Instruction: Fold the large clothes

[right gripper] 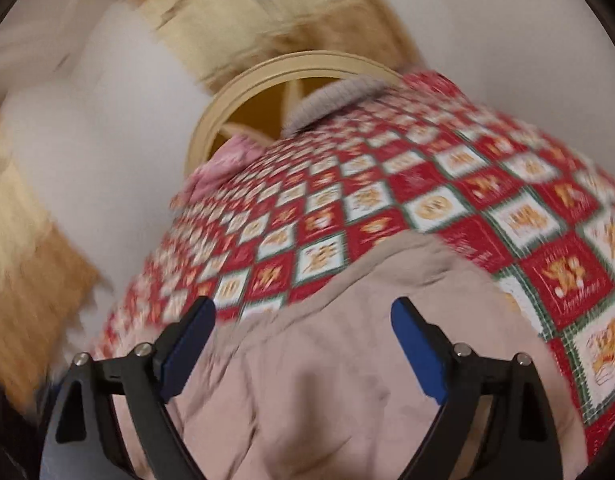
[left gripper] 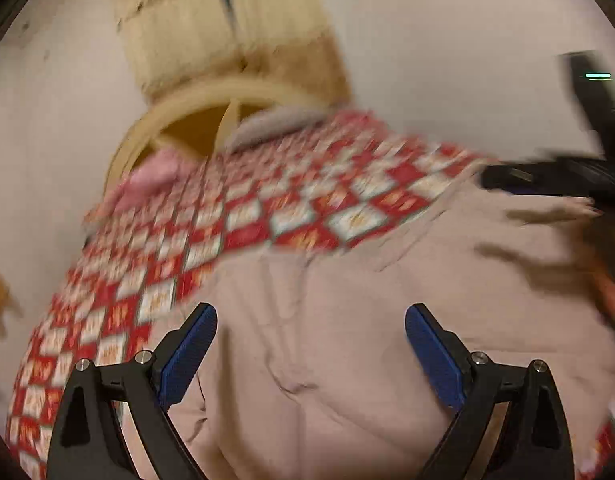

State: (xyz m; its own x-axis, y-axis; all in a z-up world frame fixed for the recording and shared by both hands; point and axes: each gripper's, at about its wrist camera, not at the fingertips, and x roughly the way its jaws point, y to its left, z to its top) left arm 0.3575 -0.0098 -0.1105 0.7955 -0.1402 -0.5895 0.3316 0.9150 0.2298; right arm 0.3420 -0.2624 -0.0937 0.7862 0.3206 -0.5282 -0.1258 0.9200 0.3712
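Left tongs (left gripper: 310,316) & right tongs (right gripper: 303,310) both spread apart, holding nothing, over beige garment (right gripper: 315,380). Garment lies on red checked cloth (right gripper: 387,184); basket (right gripper: 243,92) at far end.

- Surface (right gripper: 487,216) covered by a red-and-white checkered cloth with small gold motifs and green borders, seen blurred in both views; also at (left gripper: 243,216).
- Spread directly on that cloth: a large pale beige garment (left gripper: 347,340), wrinkled, its edge running diagonally across the checks; same garment at (right gripper: 327,360).
- At the far end of the surface: a pink cloth (right gripper: 223,160) and a grey knitted piece (right gripper: 335,96), both at the cloth's edge, beside a round tan basket (right gripper: 235,100); whether resting on the surface or in the basket cannot be told.
- Pale floor (left gripper: 447,40) beyond the surface.
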